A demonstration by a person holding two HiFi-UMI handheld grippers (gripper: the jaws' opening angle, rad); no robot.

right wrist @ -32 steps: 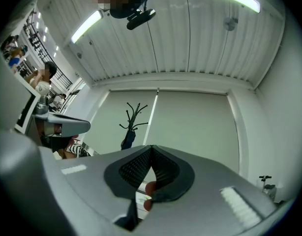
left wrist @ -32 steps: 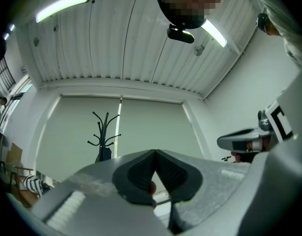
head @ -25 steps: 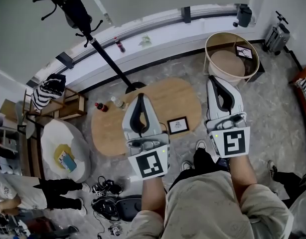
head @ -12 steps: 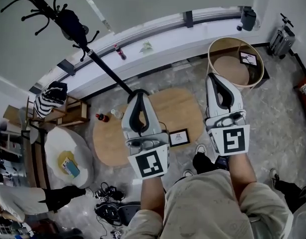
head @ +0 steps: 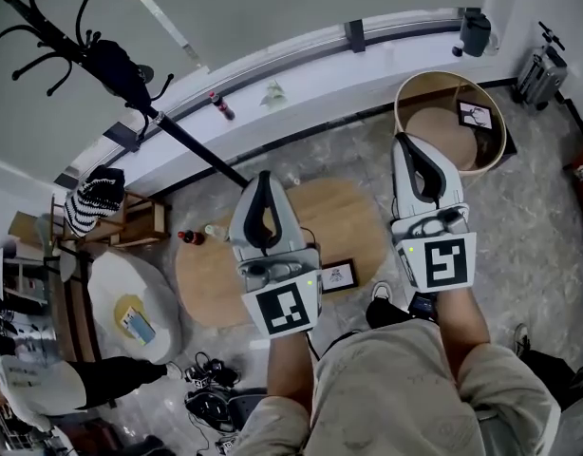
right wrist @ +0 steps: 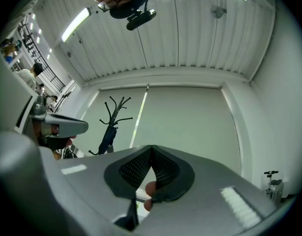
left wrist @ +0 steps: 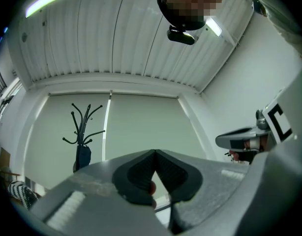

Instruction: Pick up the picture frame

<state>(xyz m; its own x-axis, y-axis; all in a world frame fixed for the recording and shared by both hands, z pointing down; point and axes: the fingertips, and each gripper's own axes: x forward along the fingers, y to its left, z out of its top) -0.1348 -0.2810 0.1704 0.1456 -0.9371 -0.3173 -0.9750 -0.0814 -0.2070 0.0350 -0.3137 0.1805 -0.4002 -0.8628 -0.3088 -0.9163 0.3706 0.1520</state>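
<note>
We note the left gripper (head: 264, 175) and right gripper (head: 404, 141) both closed and empty, so we should open one and descend squarely onto the picture frame (head: 339, 275), which lies flat at the table's (head: 353, 218) near edge.

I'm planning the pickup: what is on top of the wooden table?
A picture frame near the front edge and two bottles at the left end. The left gripper covers the table's middle, so anything there is hidden.
</note>
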